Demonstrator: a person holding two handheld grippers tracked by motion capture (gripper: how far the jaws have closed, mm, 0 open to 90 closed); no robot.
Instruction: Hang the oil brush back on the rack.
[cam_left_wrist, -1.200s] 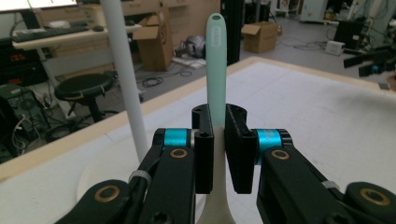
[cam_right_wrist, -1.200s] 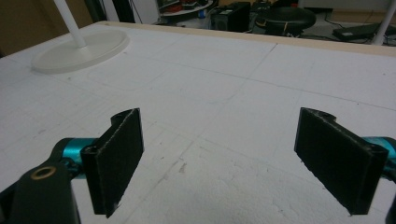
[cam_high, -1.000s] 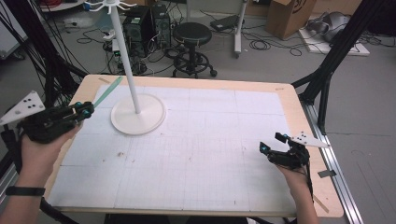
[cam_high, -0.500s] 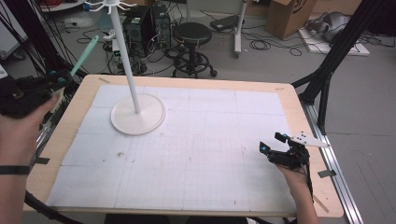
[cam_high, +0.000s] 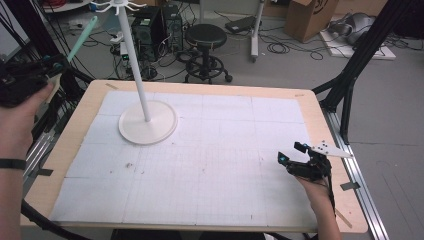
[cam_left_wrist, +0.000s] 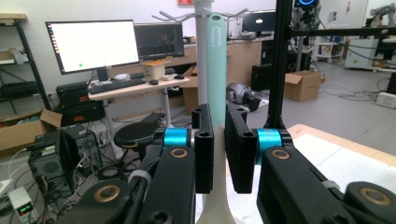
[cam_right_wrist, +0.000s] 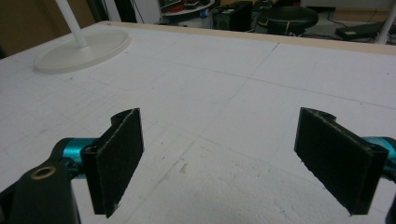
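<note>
One mint-green utensil handle (cam_left_wrist: 216, 70), clamped between one pair of jaws. One white stand (cam_high: 147, 122) on the desk (cam_high: 320, 125), with one round base at about ten o'clock on the mat. One white gridded mat (cam_high: 225, 165). Two grippers: one left gripper (cam_left_wrist: 217, 149), one right gripper (cam_high: 303, 162) at four o'clock. Beyond the desk, one black stool (cam_high: 206, 37) at twelve o'clock.

Lab: monitors (cam_left_wrist: 93, 44), PC tower (cam_high: 146, 31), cables, boxes (cam_high: 310, 17).
</note>
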